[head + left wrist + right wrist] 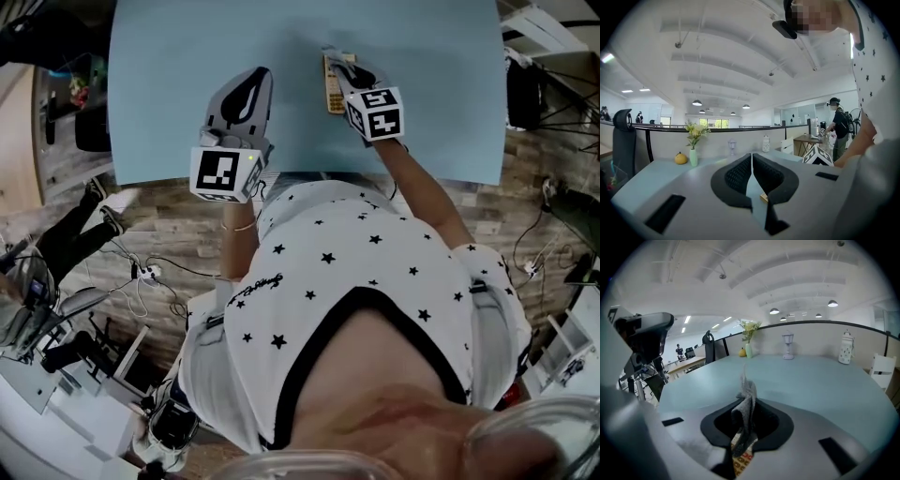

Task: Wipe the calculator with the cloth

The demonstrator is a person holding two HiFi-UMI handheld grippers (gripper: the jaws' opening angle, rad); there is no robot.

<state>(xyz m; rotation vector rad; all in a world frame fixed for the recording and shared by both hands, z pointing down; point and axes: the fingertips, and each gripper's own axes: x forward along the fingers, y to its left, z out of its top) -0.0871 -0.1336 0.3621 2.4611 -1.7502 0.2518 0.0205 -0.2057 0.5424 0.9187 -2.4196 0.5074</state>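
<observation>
Head view is showing us leaning over a pale blue tabletop [169, 84]. A narrow yellowish calculator [333, 94] is lying on it ahead of us, a little right of the middle. We are holding the right gripper [345, 67] over its far part. The jaws are pinching a small grey cloth [746, 399], which is standing in a fold between them and trailing down onto reddish keys. The left gripper [255, 82] is sitting just left of the calculator and apart from it, its jaws pressed together on nothing.

We are judging the wipe to be under way. To do it well, we are wanting a firm pinch, so the cloth is not slipping out. Light downward pressure and strokes along the calculator's length should let the loose tail do the rubbing. The left gripper could be steadying the near end if the body starts sliding.

The calculator's long axis is running away from us toward the table's far edge, nearly straight. Which end is carrying the display, we cannot tell.
</observation>
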